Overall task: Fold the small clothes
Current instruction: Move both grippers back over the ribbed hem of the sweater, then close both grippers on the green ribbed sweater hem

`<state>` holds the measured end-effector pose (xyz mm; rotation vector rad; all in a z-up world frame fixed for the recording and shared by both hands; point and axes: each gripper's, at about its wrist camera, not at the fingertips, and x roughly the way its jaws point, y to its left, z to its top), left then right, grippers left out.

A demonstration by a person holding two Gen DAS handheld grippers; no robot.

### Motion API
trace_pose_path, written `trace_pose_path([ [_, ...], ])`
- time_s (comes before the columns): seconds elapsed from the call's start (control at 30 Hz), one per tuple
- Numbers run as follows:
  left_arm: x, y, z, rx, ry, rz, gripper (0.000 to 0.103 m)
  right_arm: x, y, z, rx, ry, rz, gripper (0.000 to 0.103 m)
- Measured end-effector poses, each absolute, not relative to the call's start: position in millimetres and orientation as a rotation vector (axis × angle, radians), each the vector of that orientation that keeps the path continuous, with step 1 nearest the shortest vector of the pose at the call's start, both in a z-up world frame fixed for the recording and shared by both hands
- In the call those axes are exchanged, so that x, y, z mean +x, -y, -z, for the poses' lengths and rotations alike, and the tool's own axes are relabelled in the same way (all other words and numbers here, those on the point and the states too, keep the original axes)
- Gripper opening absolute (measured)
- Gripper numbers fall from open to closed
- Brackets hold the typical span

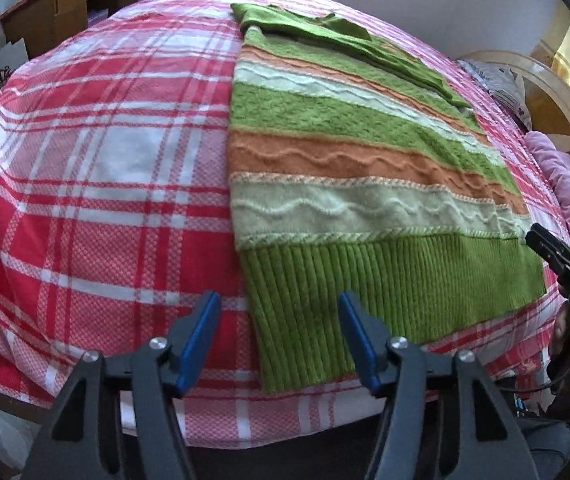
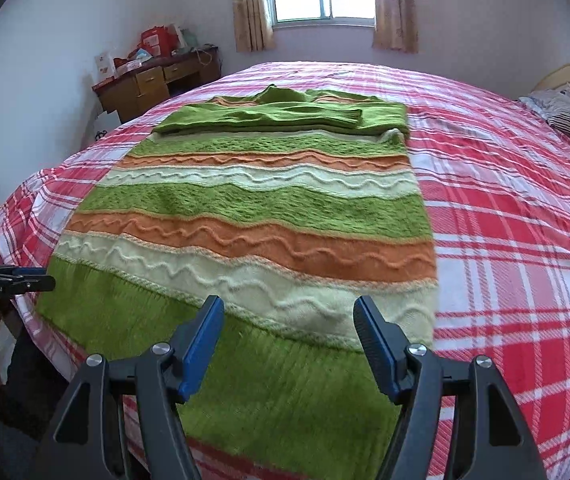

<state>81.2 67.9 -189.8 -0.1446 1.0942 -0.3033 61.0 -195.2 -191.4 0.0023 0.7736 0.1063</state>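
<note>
Blue-padded fingers of the left gripper (image 1: 279, 338) stand spread apart, hovering over the near left corner of the sweater's ribbed hem. Likewise spread, the right gripper (image 2: 289, 342) hangs above the hem's right part, gripping nothing. Beyond them the striped green, orange and cream sweater (image 2: 257, 216) lies flat on the red plaid bedspread (image 1: 97, 168), sleeves folded across its far end.

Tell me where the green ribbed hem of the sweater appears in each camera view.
Left wrist view: the hem runs across the lower centre and right, just beyond the open left claw.
Right wrist view: the hem fills the lower left and centre, under the open right claw.
Shared landmark: the wooden desk.
</note>
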Motion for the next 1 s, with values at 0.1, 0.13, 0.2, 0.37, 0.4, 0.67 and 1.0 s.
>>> trace_pose_path([
  [0.1, 77.8, -67.7, 193.9, -0.159, -1.092, 0.300, 0.063, 56.1, 202.7, 190.5, 0.022, -0.763, -0.094, 0.068],
  [0.13, 76.2, -65.7, 194.3, -0.154, -1.095, 0.298, 0.063, 54.8, 205.1, 189.9, 0.028, -0.760, -0.090, 0.068],
  [0.2, 74.4, -63.1, 193.9, -0.145, -1.096, 0.302, 0.061, 51.9, 209.6, 188.2, 0.033, -0.753, -0.081, 0.068],
  [0.37, 74.3, -55.0, 192.8, -0.099, -1.083, 0.310, 0.020, 43.2, 221.6, 184.4, 0.034, -0.748, -0.044, 0.068],
  [0.4, 75.4, -55.8, 191.8, -0.105, -1.081, 0.319, 0.014, 41.3, 224.9, 184.6, 0.037, -0.750, -0.036, 0.068],
  [0.67, 73.9, -79.9, 156.1, -0.208, -0.989, 0.403, 0.005, 17.4, 251.4, 190.9, 0.088, -0.800, 0.010, 0.068],
  [1.0, 76.4, -80.5, 159.9, -0.228, -0.982, 0.410, 0.005, 6.8, 254.0, 203.3, 0.164, -0.827, -0.032, 0.067],
])
